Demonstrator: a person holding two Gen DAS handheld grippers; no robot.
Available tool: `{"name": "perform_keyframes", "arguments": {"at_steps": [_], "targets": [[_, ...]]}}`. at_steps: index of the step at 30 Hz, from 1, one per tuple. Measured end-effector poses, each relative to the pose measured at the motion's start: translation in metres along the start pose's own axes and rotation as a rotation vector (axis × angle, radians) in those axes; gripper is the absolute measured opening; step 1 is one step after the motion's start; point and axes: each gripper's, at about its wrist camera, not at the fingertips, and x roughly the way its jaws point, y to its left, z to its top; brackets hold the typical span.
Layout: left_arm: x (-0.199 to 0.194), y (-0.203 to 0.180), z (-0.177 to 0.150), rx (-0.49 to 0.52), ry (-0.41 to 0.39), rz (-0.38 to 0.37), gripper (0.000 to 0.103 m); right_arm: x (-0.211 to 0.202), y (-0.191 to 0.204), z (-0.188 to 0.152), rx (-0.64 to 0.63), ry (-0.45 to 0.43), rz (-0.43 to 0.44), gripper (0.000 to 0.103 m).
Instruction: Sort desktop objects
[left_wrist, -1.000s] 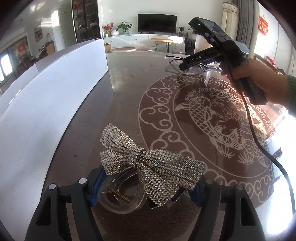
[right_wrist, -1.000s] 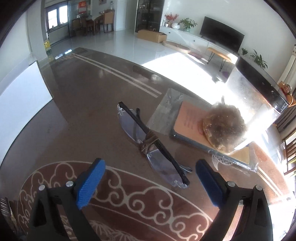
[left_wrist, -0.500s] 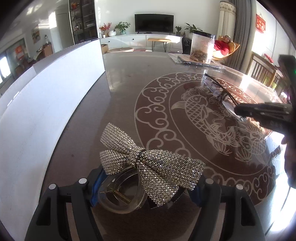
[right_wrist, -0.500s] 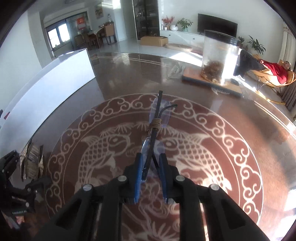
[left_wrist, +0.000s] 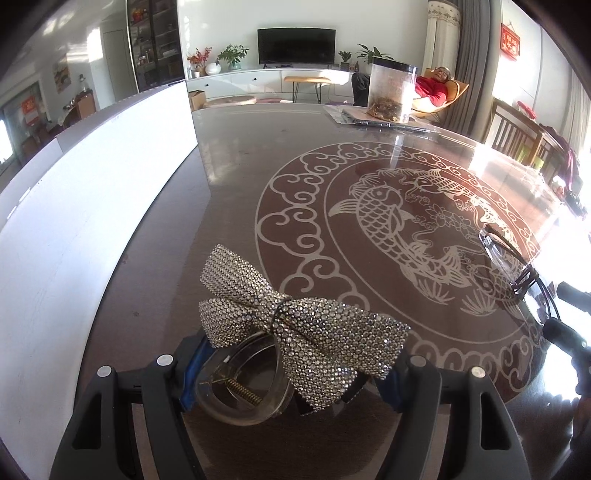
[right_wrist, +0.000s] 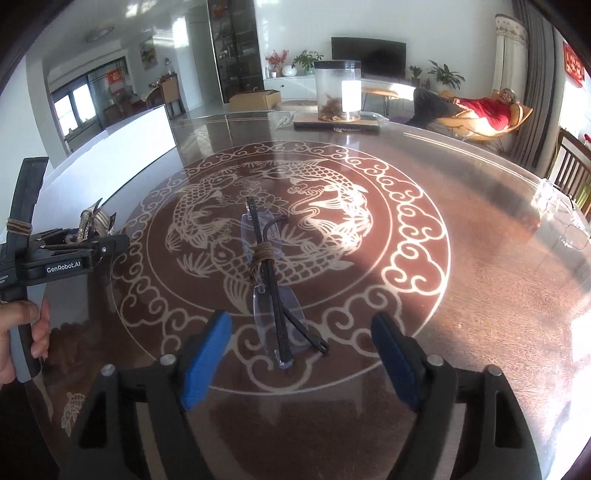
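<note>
A rhinestone bow hair clip (left_wrist: 295, 328) with a clear claw sits between the blue pads of my left gripper (left_wrist: 288, 373), which is shut on it just above the table (left_wrist: 236, 155). From the right wrist view the left gripper (right_wrist: 74, 251) shows at the far left with the bow hair clip (right_wrist: 92, 223) in it. Folded rimless glasses (right_wrist: 271, 284), bound with a brown tie, lie on the table's fish pattern. My right gripper (right_wrist: 301, 354) straddles their near end with its jaws opening, pads clear of them. The glasses (left_wrist: 517, 266) also appear at the right in the left wrist view.
A clear jar with a black lid (right_wrist: 338, 92) stands on a flat pad at the table's far side. A white board (left_wrist: 92, 184) runs along the left edge. A person (right_wrist: 480, 107) reclines beyond the table. Wooden chairs (left_wrist: 517, 129) stand at the right.
The right gripper shut on the glasses near the jar, carried them to the near part of the fish pattern, then opened; they now lie on the table. The left gripper kept still.
</note>
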Motion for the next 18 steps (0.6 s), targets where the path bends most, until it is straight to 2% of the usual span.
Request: {"name": "perform_keyframes", "arguments": {"at_steps": [4, 8, 11, 16, 18], "targets": [[0.0, -0.001, 0.0, 0.007, 0.001, -0.007, 0.072, 0.008, 0.01, 0.007, -0.039, 0.009, 0.007, 0.084], [-0.001, -0.002, -0.001, 0.014, 0.001, -0.01, 0.073, 0.021, 0.007, 0.009, -0.01, 0.067, 0.011, 0.084], [0.0, -0.003, 0.0, 0.015, 0.002, -0.01, 0.073, 0.021, 0.004, 0.008, 0.005, 0.062, 0.016, 0.085], [0.001, -0.004, 0.0, 0.02, 0.005, -0.013, 0.077, 0.026, 0.015, 0.008, -0.047, 0.088, -0.008, 0.095], [0.001, -0.005, 0.0, 0.023, 0.008, -0.019, 0.079, 0.027, 0.018, 0.008, -0.06, 0.096, -0.016, 0.096]]}}
